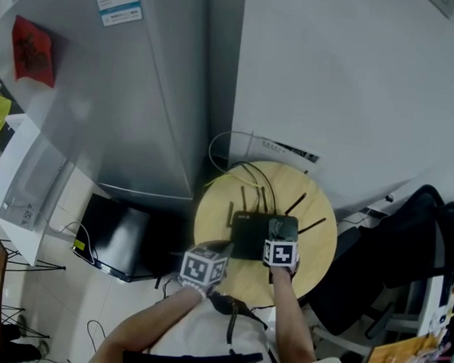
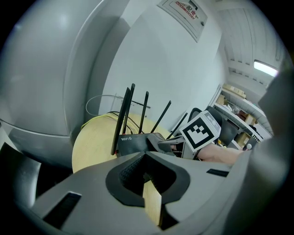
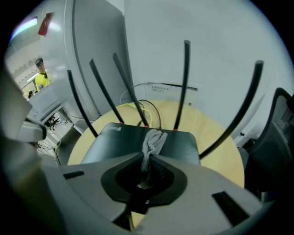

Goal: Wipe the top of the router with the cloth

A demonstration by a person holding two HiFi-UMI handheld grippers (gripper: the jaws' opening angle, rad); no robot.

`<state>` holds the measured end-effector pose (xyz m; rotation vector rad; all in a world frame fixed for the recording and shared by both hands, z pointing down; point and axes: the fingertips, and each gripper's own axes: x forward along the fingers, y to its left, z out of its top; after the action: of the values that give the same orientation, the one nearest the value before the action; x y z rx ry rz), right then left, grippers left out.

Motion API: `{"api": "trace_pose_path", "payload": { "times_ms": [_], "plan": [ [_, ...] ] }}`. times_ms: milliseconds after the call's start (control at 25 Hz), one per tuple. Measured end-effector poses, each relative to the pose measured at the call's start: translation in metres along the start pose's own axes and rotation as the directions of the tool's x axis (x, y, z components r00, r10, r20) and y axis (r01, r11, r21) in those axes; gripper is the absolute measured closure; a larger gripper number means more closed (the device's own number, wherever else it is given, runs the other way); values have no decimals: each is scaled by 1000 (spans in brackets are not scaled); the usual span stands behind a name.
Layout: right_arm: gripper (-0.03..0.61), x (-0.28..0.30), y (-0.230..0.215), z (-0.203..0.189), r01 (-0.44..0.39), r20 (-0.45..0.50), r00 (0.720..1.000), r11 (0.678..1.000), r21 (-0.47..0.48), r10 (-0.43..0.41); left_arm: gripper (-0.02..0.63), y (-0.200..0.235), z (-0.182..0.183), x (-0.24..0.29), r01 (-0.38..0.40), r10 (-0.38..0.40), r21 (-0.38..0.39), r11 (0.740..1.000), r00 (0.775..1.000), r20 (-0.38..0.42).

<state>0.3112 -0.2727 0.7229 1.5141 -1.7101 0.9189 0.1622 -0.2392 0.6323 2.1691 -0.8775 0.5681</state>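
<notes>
A black router (image 1: 248,236) with several upright antennas sits in the middle of a round wooden table (image 1: 318,261). A grey cloth (image 1: 283,228) lies bunched on the right part of its top. My right gripper (image 1: 282,237) is shut on the cloth (image 3: 154,137), whose free end rests on the router (image 3: 115,142) just ahead of the gripper (image 3: 148,158). My left gripper (image 1: 220,251) hovers at the router's near left corner, shut (image 2: 147,156) and holding nothing. In the left gripper view the router (image 2: 135,142) is straight ahead, with the right gripper (image 2: 169,143) over it.
A tall grey cabinet (image 1: 140,96) and a white unit (image 1: 353,85) stand right behind the table. Yellow and white cables (image 1: 222,152) loop off the table's far edge. A black chair (image 1: 406,247) is on the right, a black box (image 1: 114,239) on the floor at left.
</notes>
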Motion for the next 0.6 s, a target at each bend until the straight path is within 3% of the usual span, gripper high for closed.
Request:
{"api": "trace_pose_path", "payload": {
  "times_ms": [600],
  "plan": [
    [541,5,117,9,-226,-51,974,966,-126,222,615,16,-15,-17,-34,35,-51,998,999,8]
  ]
}}
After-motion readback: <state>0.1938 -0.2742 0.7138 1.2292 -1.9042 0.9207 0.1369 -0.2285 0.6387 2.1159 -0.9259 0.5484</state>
